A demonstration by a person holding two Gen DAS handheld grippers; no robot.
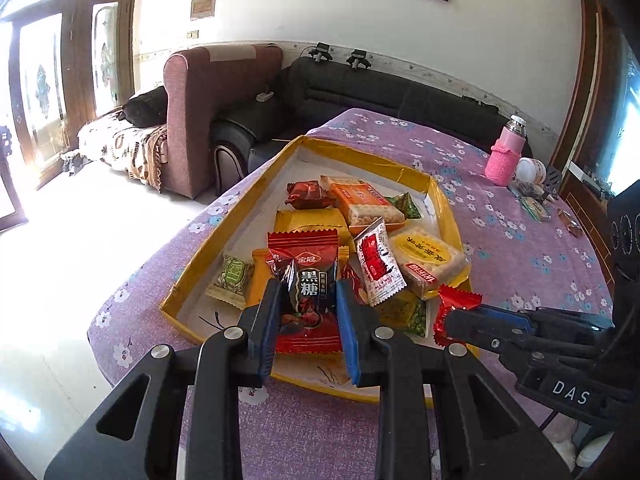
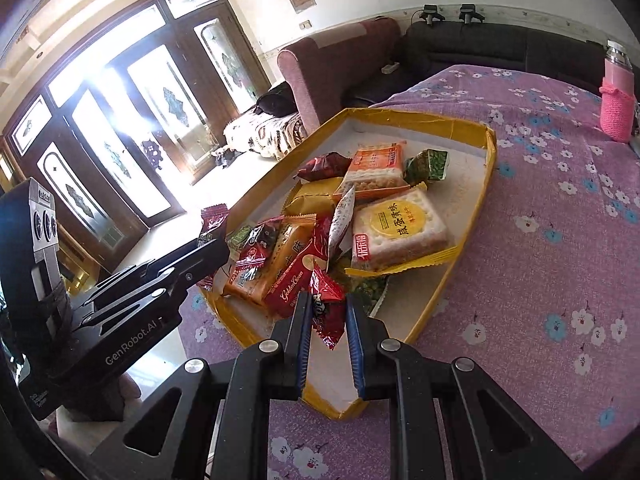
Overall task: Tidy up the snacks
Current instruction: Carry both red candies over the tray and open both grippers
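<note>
Currently we've got the left gripper (image 1: 307, 300) clamped on the black-sugar candy packet (image 1: 308, 280) and the right gripper (image 2: 329, 316) pinching a small red wrapper (image 2: 326, 304), lower centre over the yellow tray (image 1: 404, 160); light, crinkly, slippery film, so grip mid-body.

Printed in white on the dark red foil snack packet (image 1: 307, 304): "黑糖", under a small red oval logo reading "金冠"

On the white-and-red narrow sachet (image 1: 377, 265): "ALE WELL" along its lower edge, seen only from the left wrist camera

On the square clear-wrapped cracker pack with a yellow round label (image 2: 400, 229): "咸蛋黄味", with a red brand tag at its near end, too distorted to read with confidence

On the glossy red biscuit wrapper (image 2: 298, 286): "GoldenCrown" in white script

On the black body of the left gripper (image 2: 132, 350): "GenRobot.AI"

On the black body of the right gripper (image 1: 570, 392): "DAS"

Other wrappers carry print too small or blurred to make out
</note>
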